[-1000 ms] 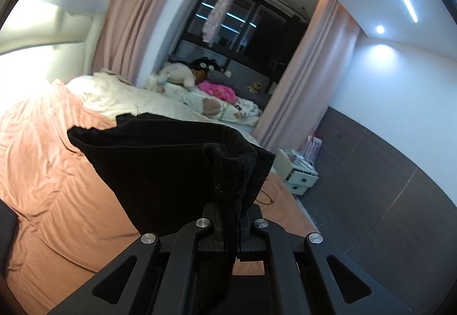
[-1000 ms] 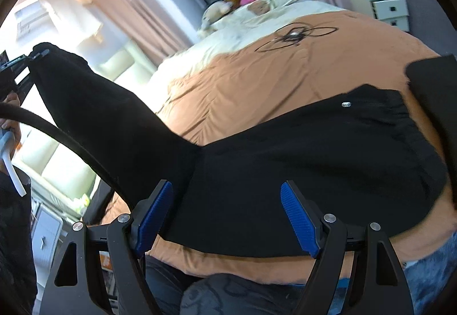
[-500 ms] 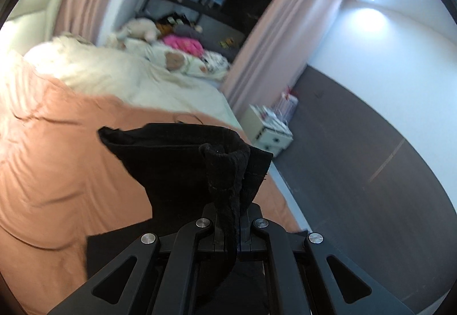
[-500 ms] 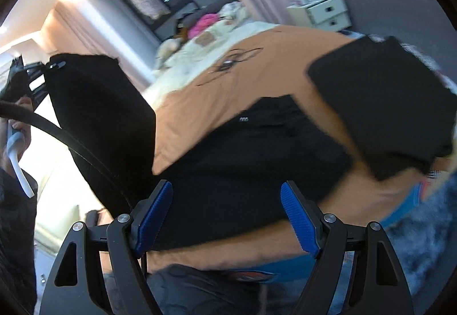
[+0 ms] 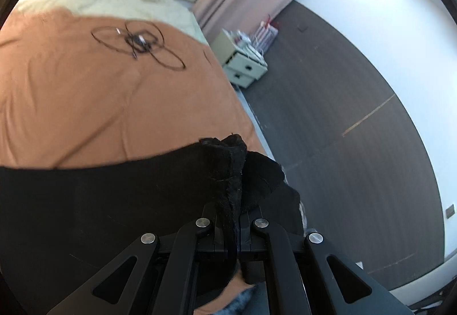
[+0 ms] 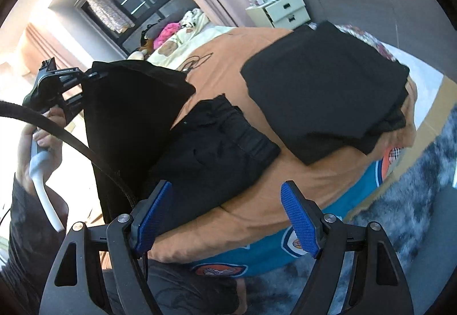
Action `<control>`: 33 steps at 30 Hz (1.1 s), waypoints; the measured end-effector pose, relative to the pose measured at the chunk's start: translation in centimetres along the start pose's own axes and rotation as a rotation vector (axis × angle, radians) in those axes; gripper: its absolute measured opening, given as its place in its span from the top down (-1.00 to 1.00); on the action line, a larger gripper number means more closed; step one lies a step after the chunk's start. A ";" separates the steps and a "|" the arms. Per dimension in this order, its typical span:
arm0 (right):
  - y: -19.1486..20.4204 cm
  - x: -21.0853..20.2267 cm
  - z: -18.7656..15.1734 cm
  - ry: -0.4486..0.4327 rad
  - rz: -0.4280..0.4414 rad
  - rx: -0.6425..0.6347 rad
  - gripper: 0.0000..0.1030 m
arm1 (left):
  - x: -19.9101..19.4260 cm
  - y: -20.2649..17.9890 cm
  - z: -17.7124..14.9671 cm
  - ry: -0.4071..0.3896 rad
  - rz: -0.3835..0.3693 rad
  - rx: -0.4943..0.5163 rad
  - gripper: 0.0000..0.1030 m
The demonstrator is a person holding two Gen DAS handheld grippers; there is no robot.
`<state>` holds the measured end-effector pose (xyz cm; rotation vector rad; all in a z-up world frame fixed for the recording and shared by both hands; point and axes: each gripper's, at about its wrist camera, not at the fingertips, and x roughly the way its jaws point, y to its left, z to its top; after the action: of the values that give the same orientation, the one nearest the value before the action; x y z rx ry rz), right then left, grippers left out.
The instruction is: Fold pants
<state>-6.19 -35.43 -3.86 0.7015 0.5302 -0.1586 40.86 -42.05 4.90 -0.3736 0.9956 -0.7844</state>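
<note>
- Left wrist view: your left gripper (image 5: 232,225) has its jaws clamped on a bunched hem of the pants (image 5: 120,200). A second ago the cloth hung high against the far wall and window; the camera has since pitched down, and the held cloth now reads low, just above the orange bed cover (image 5: 94,103). Judgement: the leg end is being carried over toward the waist, so the lengthwise fold is under way, not finished.
- Left wrist view, room: the bed edge runs just right of the held hem, with floor (image 5: 328,129) beyond it. A looped cable (image 5: 137,43) lies on the cover, well apart from the pants. Keep the hem inboard of the edge.
- Right wrist view: your right gripper (image 6: 228,218) has its jaws wide apart and holds nothing. The left gripper (image 6: 57,80) lifts one end of the pants (image 6: 217,140); the waist end lies flat on the bed (image 6: 271,200). The view has swung since a second ago, bringing a folded stack (image 6: 322,98) fully into sight.
- Right wrist view, room: the stack sits just beside the waistband, apart from it. The near bed edge lies between the blue pads. Judgement: lay the lifted end down short of the stack.
</note>
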 end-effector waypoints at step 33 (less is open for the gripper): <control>-3.1 2.8 0.7 0.068 0.125 0.135 -0.51 | -4.2 1.5 -10.0 0.159 0.046 0.270 -0.66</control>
<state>-4.49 -38.16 -6.65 0.8718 0.5423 -0.0540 31.66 -37.36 1.38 -0.0562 1.0266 -0.9039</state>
